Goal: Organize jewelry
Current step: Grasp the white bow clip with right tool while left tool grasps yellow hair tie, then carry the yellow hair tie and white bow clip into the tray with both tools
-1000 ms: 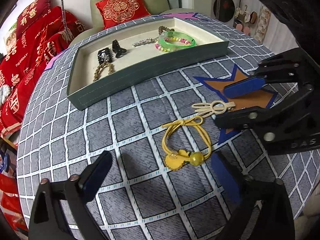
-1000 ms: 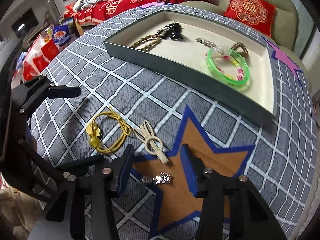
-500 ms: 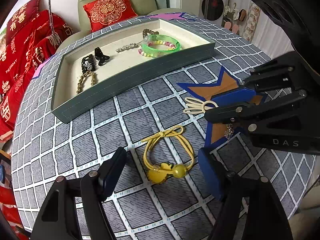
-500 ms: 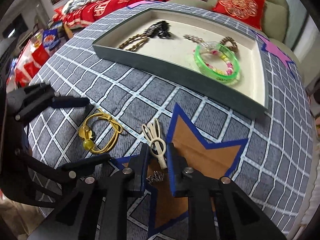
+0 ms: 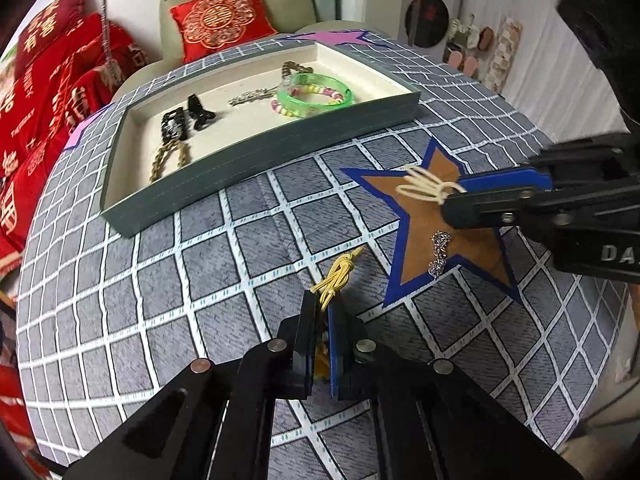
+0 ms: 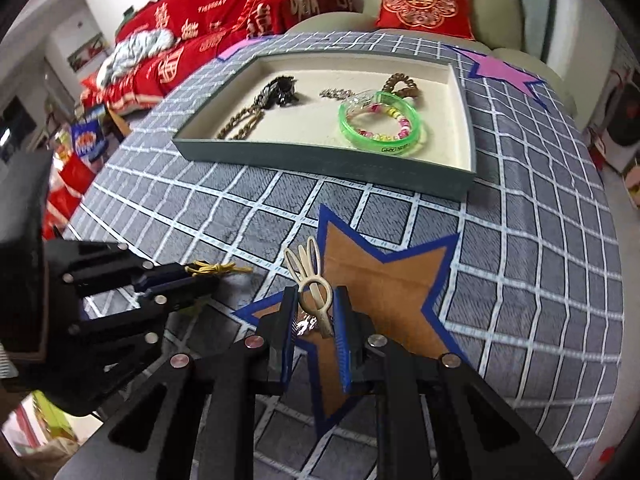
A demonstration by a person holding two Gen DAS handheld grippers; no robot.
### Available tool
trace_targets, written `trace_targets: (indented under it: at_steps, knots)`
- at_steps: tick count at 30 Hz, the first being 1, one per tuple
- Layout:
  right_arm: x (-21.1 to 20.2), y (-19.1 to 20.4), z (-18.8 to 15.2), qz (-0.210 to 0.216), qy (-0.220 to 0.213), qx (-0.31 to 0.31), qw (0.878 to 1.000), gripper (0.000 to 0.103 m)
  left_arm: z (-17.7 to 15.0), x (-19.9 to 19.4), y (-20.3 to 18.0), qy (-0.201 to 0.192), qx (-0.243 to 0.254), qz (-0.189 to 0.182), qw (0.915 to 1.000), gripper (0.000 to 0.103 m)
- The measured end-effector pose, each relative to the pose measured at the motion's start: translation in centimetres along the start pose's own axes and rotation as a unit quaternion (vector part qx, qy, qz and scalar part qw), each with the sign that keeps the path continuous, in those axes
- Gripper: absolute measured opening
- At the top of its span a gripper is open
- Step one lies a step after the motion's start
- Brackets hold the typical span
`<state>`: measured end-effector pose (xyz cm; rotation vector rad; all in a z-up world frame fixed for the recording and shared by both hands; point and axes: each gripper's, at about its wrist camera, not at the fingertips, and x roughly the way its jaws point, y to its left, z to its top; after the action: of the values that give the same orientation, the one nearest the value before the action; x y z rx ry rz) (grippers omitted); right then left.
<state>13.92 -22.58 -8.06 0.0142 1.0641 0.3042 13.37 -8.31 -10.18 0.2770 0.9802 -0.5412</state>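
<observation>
My left gripper [image 5: 320, 310] is shut on a yellow hair tie [image 5: 338, 276], whose knot sticks out past the fingertips; it also shows at the left of the right wrist view as left gripper [image 6: 202, 276] with yellow hair tie [image 6: 218, 268]. My right gripper [image 6: 316, 298] is shut on a cream looped hair tie [image 6: 308, 268] just above the brown star [image 6: 392, 280]. From the left wrist view, the right gripper [image 5: 456, 200] holds the cream hair tie [image 5: 424, 188]. A small silver chain piece [image 5: 440, 252] lies on the star.
A grey-green tray [image 5: 260, 160] with a cream lining stands behind, holding a green bangle [image 5: 316, 94], black clips [image 5: 176, 128], a brown rope bracelet [image 5: 168, 160] and a silver chain [image 5: 248, 96]. The round table's edge falls away at the right. A sofa with red cushions lies beyond.
My left gripper has closed on the yellow hair tie. My right gripper has closed on the cream hair tie and raised it slightly, leaving the silver piece on the star.
</observation>
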Motion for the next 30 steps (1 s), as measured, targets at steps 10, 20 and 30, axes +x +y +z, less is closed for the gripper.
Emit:
trace_targets:
  at_steps: [10, 20, 30]
  knots:
    - [-2.2, -0.1, -2.1, 0.032, -0.017, 0.061, 0.997, 0.019, -1.1, -2.1, 0.5, -0.011, -0.046, 0.009, 0.9988, 0.013]
    - [-4.0, 0.3, -4.4, 0.024, -0.031, 0.09, 0.995, 0.019, -2.1, -4.5, 1.3, -0.033, -0.085, 0.011, 0.9958, 0.013]
    - [-4.2, 0.3, -5.0, 0.015, -0.032, 0.111, 0.993, 0.019, -2.4, -5.3, 3.5, -0.042, -0.112, 0.011, 0.9928, 0.013]
